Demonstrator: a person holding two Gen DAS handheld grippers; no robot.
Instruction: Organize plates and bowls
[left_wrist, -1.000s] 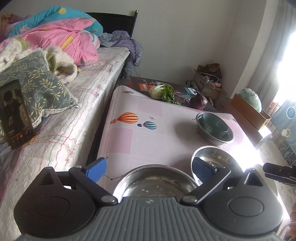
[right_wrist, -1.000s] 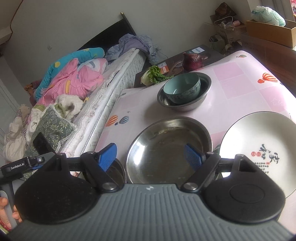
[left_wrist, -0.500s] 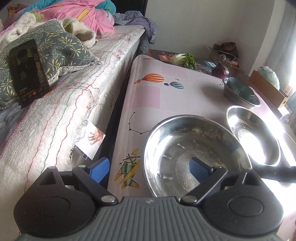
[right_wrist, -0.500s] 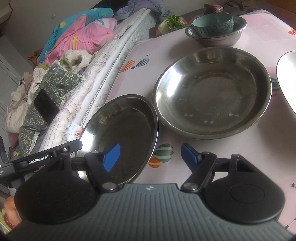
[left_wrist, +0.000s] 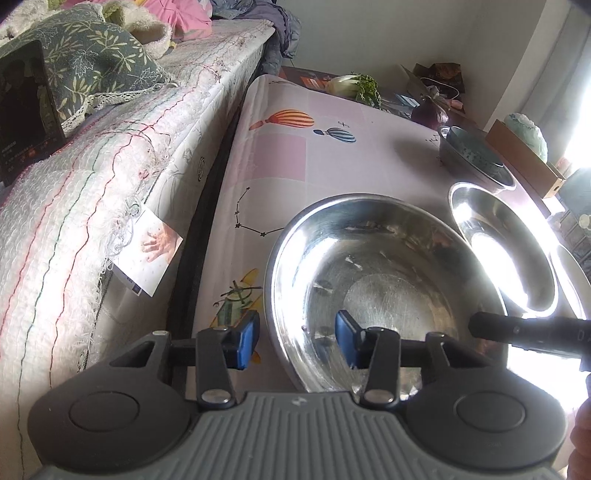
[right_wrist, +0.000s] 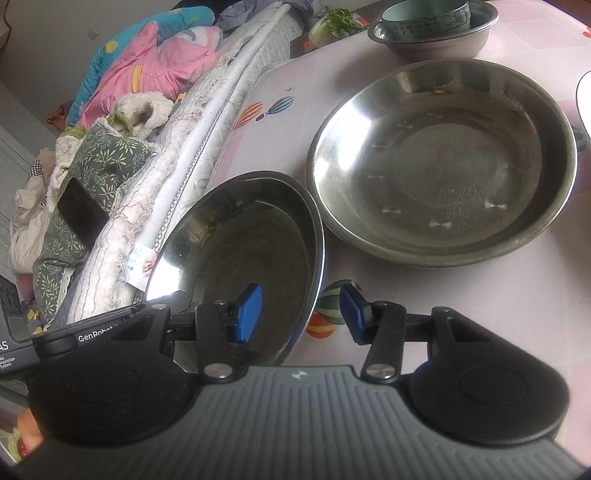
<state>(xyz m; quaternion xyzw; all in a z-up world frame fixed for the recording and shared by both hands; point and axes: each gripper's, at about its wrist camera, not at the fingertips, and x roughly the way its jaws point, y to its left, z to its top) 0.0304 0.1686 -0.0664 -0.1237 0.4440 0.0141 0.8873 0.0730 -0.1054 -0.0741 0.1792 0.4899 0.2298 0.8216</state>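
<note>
Three steel bowls (right_wrist: 236, 251) (right_wrist: 443, 158) (right_wrist: 436, 37) sit on the table, and one teal ceramic bowl (right_wrist: 424, 16) nests in the farthest. One white plate (right_wrist: 584, 99) shows at the edge, with one leafy vegetable (left_wrist: 356, 85) and one purple onion (left_wrist: 430, 112) beyond

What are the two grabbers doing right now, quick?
Left gripper: open, its jaws on either side of the near steel bowl's rim, holding nothing.
Right gripper: open, straddling the same bowl's rim, holding nothing.

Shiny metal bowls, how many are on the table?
3. The nearest bowl sits between both grippers' jaws, a wide bowl lies behind it, and the far bowl holds a green ceramic bowl. More may be hidden.
</note>
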